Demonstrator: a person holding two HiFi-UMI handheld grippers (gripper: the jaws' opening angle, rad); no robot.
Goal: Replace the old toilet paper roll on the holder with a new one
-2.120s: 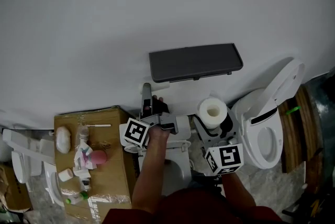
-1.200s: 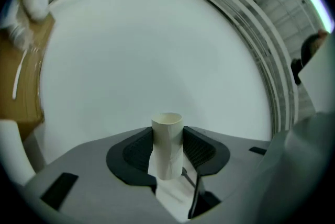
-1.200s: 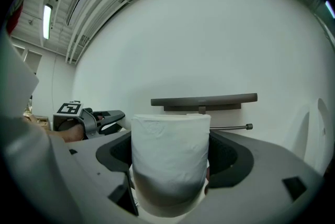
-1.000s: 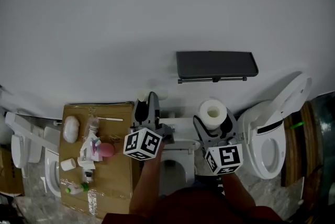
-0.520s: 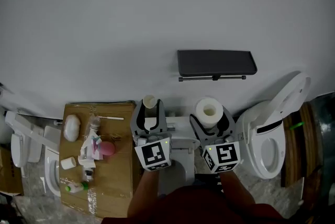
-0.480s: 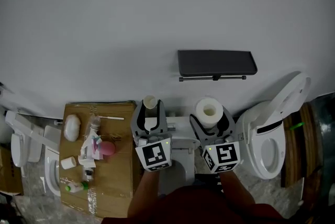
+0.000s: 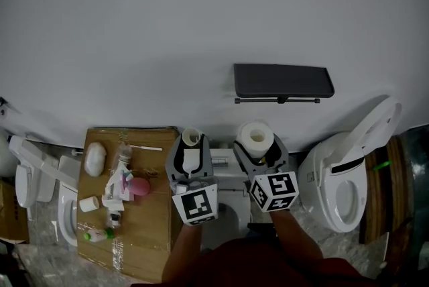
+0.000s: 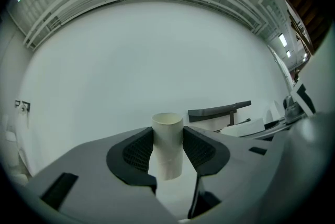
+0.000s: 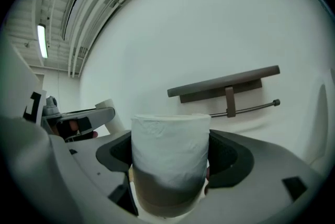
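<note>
While we hold both tools up toward the white wall, our left gripper has its jaws drawn partway in on the empty cardboard tube. The dark pads press its two sides. The tube stands upright between them, its open end on top.

Our right gripper stands wider, its jaws clamped on the new toilet paper roll. The roll is upright too, and the head view shows its core hole facing up. The two grippers sit side by side, near each other but apart, with the roll to the right of the tube.

On the wall beyond the roll, up and to the right in the head view, hangs the holder. It is a dark flat shelf with a thin rod under it, and the rod shows along its whole length. Neither tube nor roll touches it.

Further right stands a white toilet with its lid raised. To the left, a cardboard box bears small toiletries, too small for us to name.
</note>
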